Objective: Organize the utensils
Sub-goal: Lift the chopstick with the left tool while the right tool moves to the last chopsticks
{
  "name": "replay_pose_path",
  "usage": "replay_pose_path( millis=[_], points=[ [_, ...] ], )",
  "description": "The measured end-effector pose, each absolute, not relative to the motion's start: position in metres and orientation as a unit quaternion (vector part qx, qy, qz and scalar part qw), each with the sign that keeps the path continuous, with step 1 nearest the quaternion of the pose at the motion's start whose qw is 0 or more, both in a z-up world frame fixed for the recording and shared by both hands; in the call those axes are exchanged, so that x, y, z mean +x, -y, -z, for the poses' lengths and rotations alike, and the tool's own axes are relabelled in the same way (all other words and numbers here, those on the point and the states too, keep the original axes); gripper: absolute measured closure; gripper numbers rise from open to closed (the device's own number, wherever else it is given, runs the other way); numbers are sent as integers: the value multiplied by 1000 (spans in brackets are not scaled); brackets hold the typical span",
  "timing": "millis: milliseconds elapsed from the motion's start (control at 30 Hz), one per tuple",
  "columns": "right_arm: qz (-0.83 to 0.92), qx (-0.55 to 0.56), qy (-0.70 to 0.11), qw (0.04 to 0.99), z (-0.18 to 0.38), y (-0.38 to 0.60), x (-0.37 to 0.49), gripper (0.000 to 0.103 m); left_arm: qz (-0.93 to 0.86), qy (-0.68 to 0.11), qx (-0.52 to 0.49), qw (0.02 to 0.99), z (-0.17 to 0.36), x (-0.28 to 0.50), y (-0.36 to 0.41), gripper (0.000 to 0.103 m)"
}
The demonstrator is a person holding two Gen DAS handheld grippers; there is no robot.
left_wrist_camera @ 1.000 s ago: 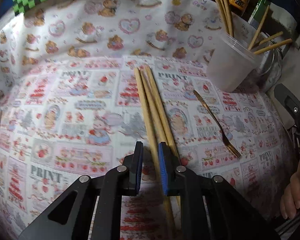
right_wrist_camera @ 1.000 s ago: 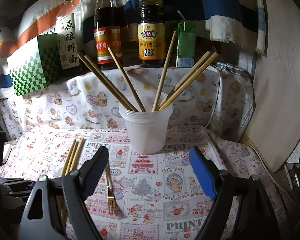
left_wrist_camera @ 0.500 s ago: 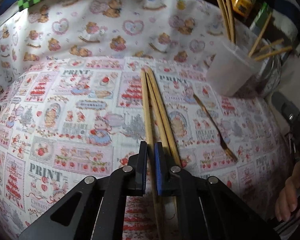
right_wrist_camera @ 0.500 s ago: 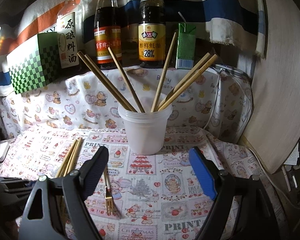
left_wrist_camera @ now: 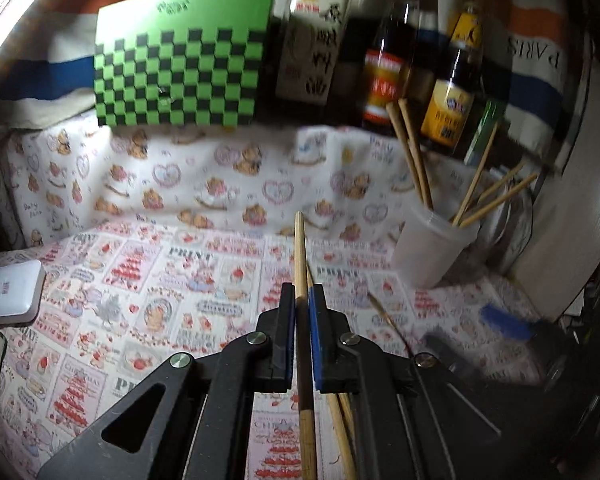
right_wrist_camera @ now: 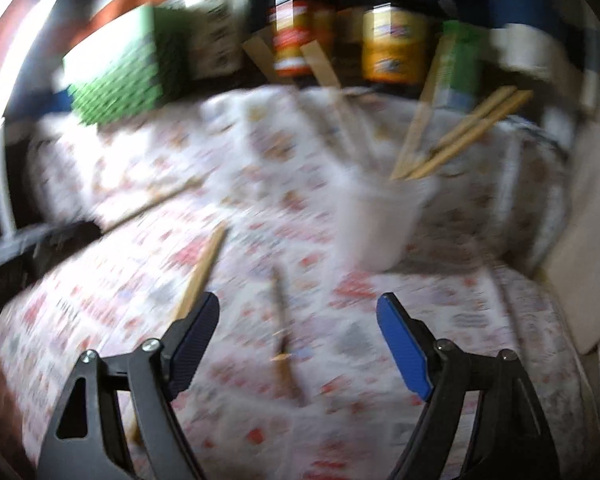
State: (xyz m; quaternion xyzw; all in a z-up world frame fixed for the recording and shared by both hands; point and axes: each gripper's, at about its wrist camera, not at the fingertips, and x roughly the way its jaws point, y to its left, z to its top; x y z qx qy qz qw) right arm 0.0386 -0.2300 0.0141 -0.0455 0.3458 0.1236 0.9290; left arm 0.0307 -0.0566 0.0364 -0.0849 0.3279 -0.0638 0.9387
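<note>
Chopsticks are the business on this cloth-covered counter (left_wrist_camera: 148, 280). The left gripper (left_wrist_camera: 302, 308) is clamping one chopstick (left_wrist_camera: 300, 256) between its blue pads, jaws drawn nearly together on it, and the stick is pointing away toward the far side with its far end clear of the cloth. Two more chopsticks (left_wrist_camera: 340, 432) are lying on the counter just right of the held one, partly hidden under the right finger. A small fork (left_wrist_camera: 388, 318) is lying further right, between those sticks and the plastic cup (left_wrist_camera: 428, 248), which is standing at the far right and holding several chopsticks that are leaning outward.

The right gripper (right_wrist_camera: 298, 332) is hanging over the fork (right_wrist_camera: 282, 336), which is blurred in the right wrist view; its jaws are wide but closing a little, and the pads are touching nothing. The cup (right_wrist_camera: 384, 224) is sitting beyond it, to the right. A loose chopstick (right_wrist_camera: 204, 268) is lying by its left finger.

A green checkered box (left_wrist_camera: 180, 64) and sauce bottles (left_wrist_camera: 388, 60) are standing along the far edge, and a white device (left_wrist_camera: 12, 292) is resting at the left.
</note>
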Motion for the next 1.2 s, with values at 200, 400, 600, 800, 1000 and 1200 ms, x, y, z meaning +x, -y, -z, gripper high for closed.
replay_pose_path(
  millis=[200,400,600,800,1000,1200],
  points=[
    [-190,-97,-376,902,6,197,26,34,50,-326,-76,941,-39,34,54,97],
    [-208,-113,-391,889,18,187,23,37,16,-374,-88,923,-22,46,44,97],
    [-215,-116,-403,882,20,185,26,41,9,-410,-142,901,-5,58,24,97],
    [-218,-133,-416,873,26,179,24,51,-1,-384,-133,914,-13,51,23,97],
    [-220,-133,-416,872,26,179,24,56,-10,-351,-94,932,-25,44,31,97],
    [-221,-130,-415,873,24,179,22,61,-23,-372,-97,923,-17,50,27,97]
  ],
)
